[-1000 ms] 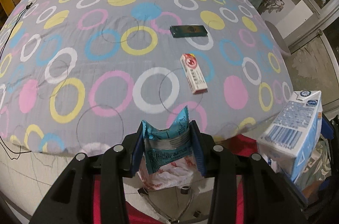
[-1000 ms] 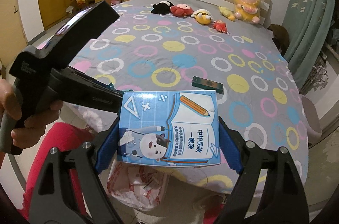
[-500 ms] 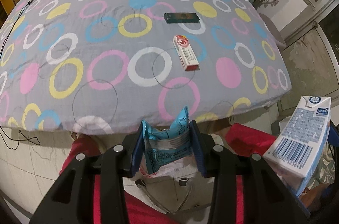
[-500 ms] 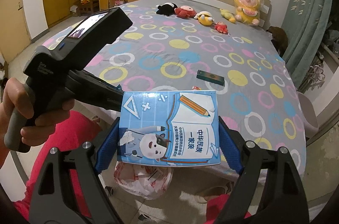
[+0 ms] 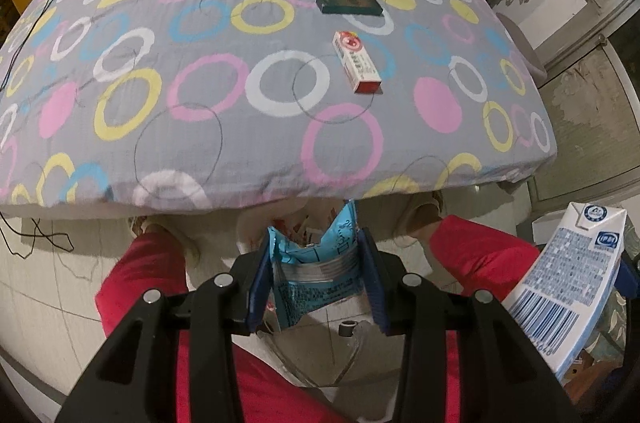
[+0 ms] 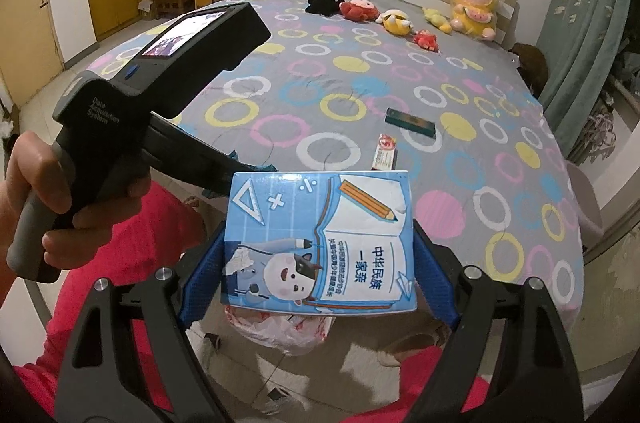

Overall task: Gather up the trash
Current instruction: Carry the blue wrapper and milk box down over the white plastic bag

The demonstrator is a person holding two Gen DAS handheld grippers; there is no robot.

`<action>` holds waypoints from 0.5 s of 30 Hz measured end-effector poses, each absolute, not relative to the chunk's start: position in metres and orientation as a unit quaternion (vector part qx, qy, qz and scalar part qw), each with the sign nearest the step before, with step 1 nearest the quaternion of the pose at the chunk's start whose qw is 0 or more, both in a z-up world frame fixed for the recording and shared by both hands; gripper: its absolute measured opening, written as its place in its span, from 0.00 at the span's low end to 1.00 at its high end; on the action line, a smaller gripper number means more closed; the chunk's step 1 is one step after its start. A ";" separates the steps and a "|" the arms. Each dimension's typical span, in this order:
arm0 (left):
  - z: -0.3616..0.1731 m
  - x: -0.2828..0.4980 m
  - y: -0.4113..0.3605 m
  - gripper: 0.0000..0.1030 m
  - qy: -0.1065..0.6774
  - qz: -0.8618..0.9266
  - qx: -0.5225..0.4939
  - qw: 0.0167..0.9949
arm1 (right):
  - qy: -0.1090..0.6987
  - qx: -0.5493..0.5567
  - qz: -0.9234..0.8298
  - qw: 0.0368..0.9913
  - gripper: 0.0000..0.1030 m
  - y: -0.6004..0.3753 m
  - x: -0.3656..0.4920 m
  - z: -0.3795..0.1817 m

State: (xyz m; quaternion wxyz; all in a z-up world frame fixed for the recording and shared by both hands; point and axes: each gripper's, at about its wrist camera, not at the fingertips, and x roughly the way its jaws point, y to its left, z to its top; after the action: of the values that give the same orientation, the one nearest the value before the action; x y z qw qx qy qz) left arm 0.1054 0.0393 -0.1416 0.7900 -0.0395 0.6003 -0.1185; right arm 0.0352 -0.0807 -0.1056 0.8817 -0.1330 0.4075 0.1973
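Where the bed (image 5: 280,151) ends at its near edge, past it and over the floor: left gripper (image 5: 316,283) partly closed, pads pressed on a crumpled blue snack wrapper (image 5: 316,263). Beside it, also off that edge, right gripper (image 6: 316,287) spread wide, clamped on a blue milk carton (image 6: 320,243). Below both, by the bed's foot, a white plastic bag (image 6: 280,331). Up on the bed, clear of either gripper: red-and-white box (image 5: 357,61), dark green box (image 5: 349,5) just beyond.

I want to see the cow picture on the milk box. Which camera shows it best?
The right wrist view: the milk box faces it, cow and pencil plain. The left wrist view shows only its side, with small print and a barcode.
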 end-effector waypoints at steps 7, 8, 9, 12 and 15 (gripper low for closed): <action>-0.158 0.101 0.045 0.39 0.609 -0.108 -0.044 0.785 | 0.424 -0.127 0.195 0.876 0.80 -0.084 0.034 -0.121; -0.160 0.101 0.046 0.39 0.610 -0.108 -0.045 0.783 | 0.427 -0.124 0.194 0.875 0.80 -0.085 0.035 -0.124; -0.163 0.102 0.047 0.39 0.612 -0.106 -0.045 0.782 | 0.430 -0.123 0.194 0.873 0.80 -0.085 0.035 -0.126; -0.173 0.104 0.048 0.39 0.618 -0.102 -0.047 0.778 | 0.439 -0.121 0.191 0.869 0.80 -0.086 0.039 -0.136; -0.184 0.106 0.048 0.39 0.624 -0.100 -0.054 0.773 | 0.449 -0.123 0.187 0.865 0.80 -0.082 0.042 -0.147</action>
State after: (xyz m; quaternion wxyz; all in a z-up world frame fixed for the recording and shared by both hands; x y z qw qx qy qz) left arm 0.1063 0.0480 -0.1844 0.7730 -0.0541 0.6242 -0.0997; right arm 0.0422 -0.0825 -0.1470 0.8650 -0.1230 0.4491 0.1868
